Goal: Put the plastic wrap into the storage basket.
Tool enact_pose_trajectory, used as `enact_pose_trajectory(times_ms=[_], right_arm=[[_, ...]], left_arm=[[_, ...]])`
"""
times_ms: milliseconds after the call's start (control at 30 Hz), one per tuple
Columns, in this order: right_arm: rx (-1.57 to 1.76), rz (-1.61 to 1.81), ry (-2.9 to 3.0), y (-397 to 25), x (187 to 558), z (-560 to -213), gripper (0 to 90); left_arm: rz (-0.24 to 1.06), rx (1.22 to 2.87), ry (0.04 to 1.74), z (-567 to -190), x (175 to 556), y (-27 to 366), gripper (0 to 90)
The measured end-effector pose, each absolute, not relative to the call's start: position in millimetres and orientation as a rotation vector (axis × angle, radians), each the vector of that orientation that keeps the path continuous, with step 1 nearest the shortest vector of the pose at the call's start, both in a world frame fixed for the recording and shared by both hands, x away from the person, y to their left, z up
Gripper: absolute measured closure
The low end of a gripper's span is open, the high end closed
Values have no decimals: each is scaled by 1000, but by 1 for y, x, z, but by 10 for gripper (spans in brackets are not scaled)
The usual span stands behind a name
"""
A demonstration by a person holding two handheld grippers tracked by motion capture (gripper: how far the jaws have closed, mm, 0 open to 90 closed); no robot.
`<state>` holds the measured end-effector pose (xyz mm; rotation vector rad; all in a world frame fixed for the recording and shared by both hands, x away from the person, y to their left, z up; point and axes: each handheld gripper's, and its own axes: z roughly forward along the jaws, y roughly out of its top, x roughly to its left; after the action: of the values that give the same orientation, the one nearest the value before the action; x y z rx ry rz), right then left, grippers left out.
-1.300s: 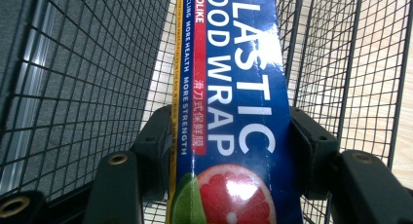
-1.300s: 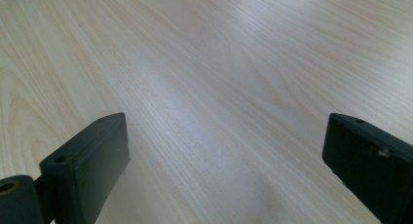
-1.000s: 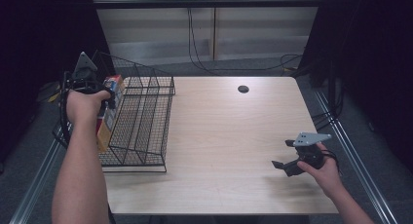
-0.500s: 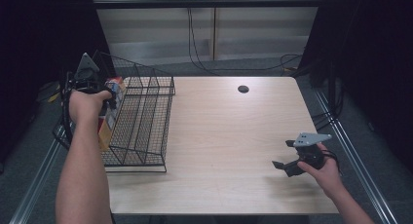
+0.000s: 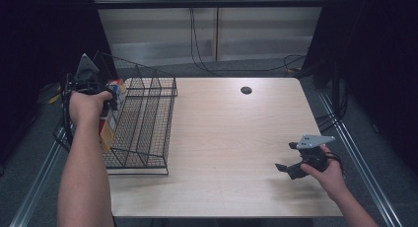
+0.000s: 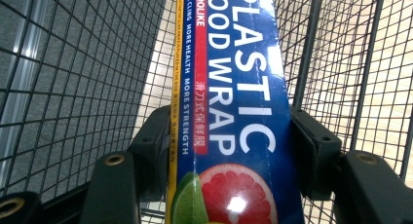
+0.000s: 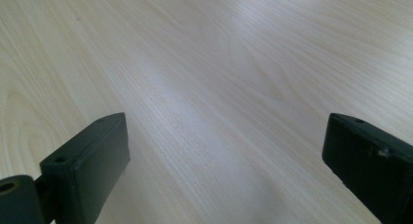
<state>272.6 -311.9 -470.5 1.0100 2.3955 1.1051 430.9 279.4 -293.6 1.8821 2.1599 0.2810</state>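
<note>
The plastic wrap box (image 6: 238, 112) sits clamped between my left gripper's (image 6: 229, 156) jaws, which press on its two long sides; its blue face reads "PLASTIC FOOD WRAP", with a red strip of print and a yellow edge beside it and a cut grapefruit and lime pictured at the near end. I hold the box lengthwise down into the black wire rack (image 5: 148, 123), in the compartment at the rack's left side, with mesh walls on both sides of it. In the high view the box (image 5: 107, 126) shows as a yellow and red edge just below my left hand (image 5: 86, 106), at the left end of the wooden table (image 5: 236, 138), where the rack stands. My right gripper (image 7: 229, 170) is well apart from all this, low over bare wood near the table's right front corner, its jaws spread wide with nothing between them. A small dark round hole (image 5: 246, 90) lies toward the far edge of the table.
</note>
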Motion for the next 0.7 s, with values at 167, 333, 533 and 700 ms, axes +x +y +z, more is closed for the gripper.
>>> enact_pose_trajectory(times_ms=[167,333,533,700], right_arm=[[1006,1103,2398,-311,273,-471,29],[1004,1099,2398,-311,274,-471,29],[1004,1099,2397,-311,272,-471,29],[1000,1101,2397,-311,273,-471,29]], left_arm=[[334,1836,2160,-278,428,286,408],[313,1803,2156,-263,424,287,367],[278,1808,2132,-262,421,280,292],[262,1800,2107,-258,418,272,224]])
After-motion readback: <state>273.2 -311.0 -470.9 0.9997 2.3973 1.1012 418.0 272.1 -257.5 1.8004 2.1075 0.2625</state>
